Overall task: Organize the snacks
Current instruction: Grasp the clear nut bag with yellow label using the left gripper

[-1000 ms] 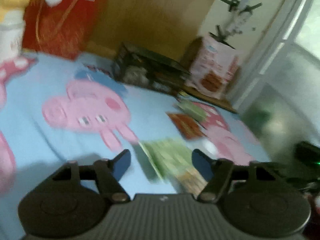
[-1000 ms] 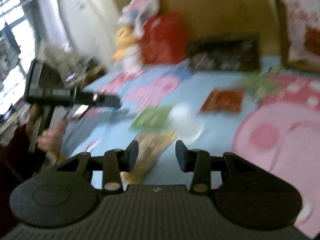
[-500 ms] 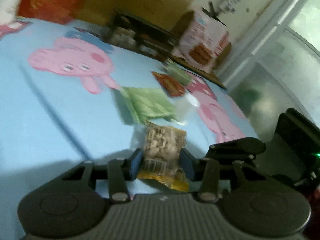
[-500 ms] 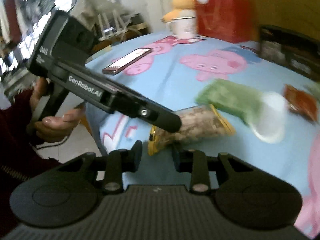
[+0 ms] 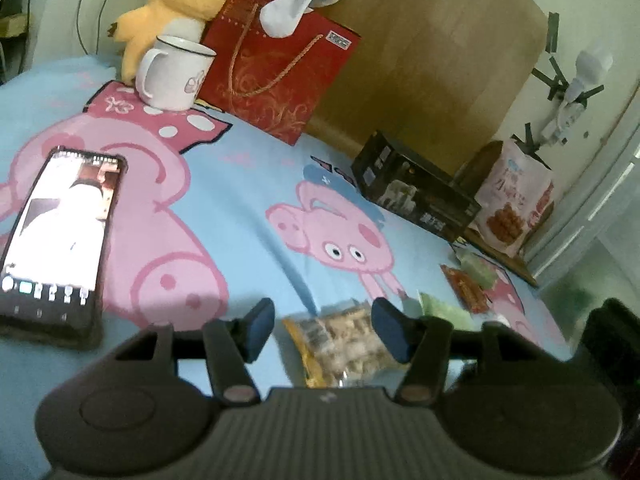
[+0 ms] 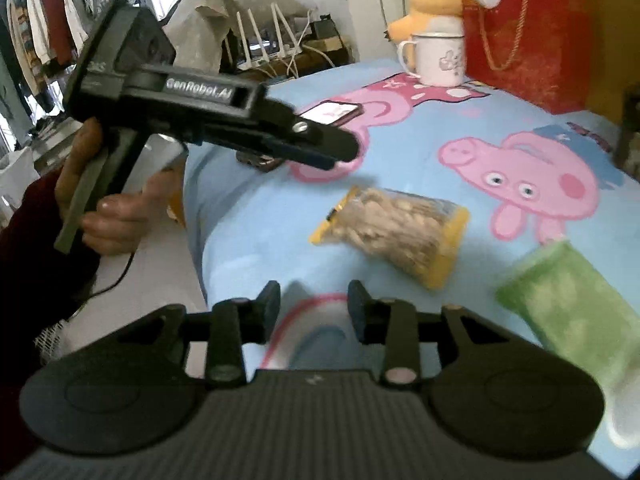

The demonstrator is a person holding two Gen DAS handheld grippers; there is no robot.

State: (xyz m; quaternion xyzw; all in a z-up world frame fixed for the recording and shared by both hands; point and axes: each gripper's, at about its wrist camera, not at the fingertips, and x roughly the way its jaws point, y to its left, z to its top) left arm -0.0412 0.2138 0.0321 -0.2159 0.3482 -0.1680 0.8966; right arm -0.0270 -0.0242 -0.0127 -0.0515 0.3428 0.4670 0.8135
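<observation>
A clear nut packet with yellow ends (image 5: 340, 344) (image 6: 394, 230) lies on the blue pig-print cloth near the table's front edge. My left gripper (image 5: 322, 330) is open, fingers either side of the packet and raised above it; in the right wrist view it hovers left of the packet (image 6: 336, 152). My right gripper (image 6: 314, 306) is open and empty, in front of the packet. A green packet (image 6: 568, 312) (image 5: 442, 308) lies to the right. A red packet (image 5: 466, 288) and a pale green packet (image 5: 478, 268) lie farther back.
A phone (image 5: 56, 232) lies at the left. A white mug (image 5: 174, 74), a yellow plush (image 5: 172, 4) and a red gift bag (image 5: 276, 64) stand at the back. A black box (image 5: 416, 194) and a pink snack bag (image 5: 512, 208) stand at the back right.
My left gripper has opened and lifted off the nut packet, which now lies on the cloth near the front edge. The right gripper has opened slightly.
</observation>
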